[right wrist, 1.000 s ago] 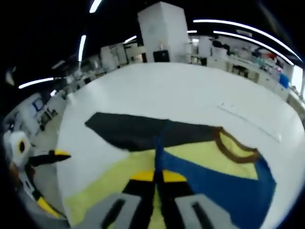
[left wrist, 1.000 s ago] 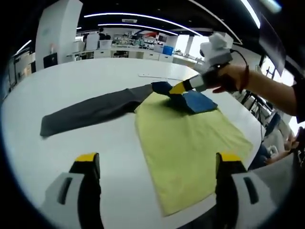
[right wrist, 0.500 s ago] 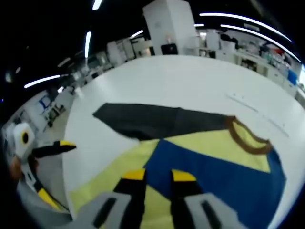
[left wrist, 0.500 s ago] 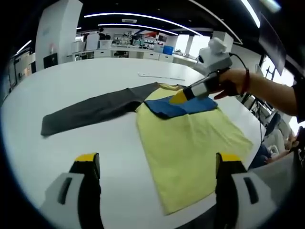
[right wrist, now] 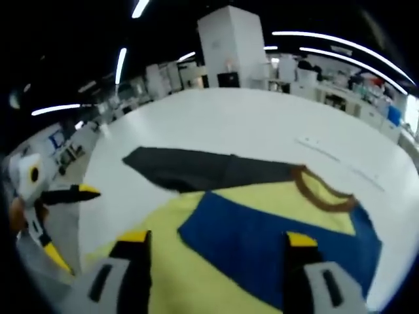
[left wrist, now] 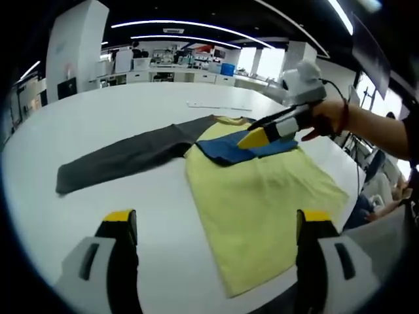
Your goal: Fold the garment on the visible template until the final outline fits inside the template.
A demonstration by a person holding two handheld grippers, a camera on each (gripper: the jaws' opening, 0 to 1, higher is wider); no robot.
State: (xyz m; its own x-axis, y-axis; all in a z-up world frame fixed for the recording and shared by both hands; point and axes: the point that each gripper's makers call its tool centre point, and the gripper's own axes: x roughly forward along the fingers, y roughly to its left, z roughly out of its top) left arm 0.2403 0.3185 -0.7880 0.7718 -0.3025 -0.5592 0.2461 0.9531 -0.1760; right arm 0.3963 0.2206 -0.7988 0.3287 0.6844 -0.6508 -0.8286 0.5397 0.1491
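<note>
A broad white table (left wrist: 98, 131) stands in an open lab lit by ceiling light strips (left wrist: 177, 24), with a white pillar (right wrist: 230, 39) and cluttered benches (left wrist: 177, 65) beyond its far edge. One garment (left wrist: 255, 196) lies flat on the table: a pale yellow body with a brown collar (right wrist: 321, 193). Its one dark grey sleeve (left wrist: 124, 154) stretches straight out over the table top, and its one blue sleeve (right wrist: 275, 242) lies folded across the chest just below the collar. Two grippers are in view. The left gripper (left wrist: 213, 226) sits at the table's near edge with jaws wide apart and holding nothing. The right gripper (right wrist: 216, 239) hovers over the blue sleeve, jaws also spread wide and empty.
</note>
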